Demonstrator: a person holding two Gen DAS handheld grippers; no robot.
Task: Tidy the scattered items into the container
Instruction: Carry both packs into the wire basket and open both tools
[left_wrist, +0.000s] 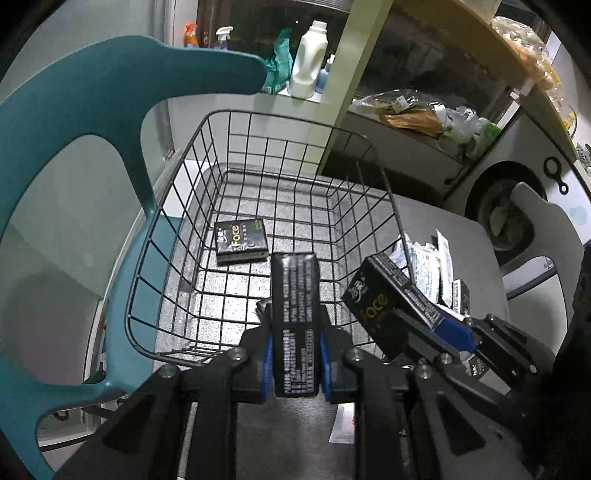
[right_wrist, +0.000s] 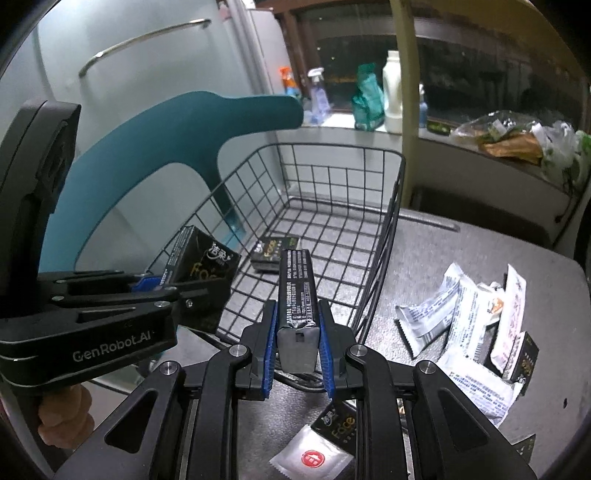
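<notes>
Two grippers, each clamping a black tissue pack, at the near rim of a wire basket.

At nine o'clock in the left wrist view a teal chair stands beside the black wire basket. One black "Face" tissue pack lies flat on the basket floor. The left gripper grasps a second black pack edge-on between its blue pads, over the basket's near rim. At three o'clock the right gripper clenches a third pack just outside the basket's right wall. In the right wrist view white snack wrappers and more black packs lie scattered on the grey table at four o'clock, and a white sachet lies at six.
</notes>
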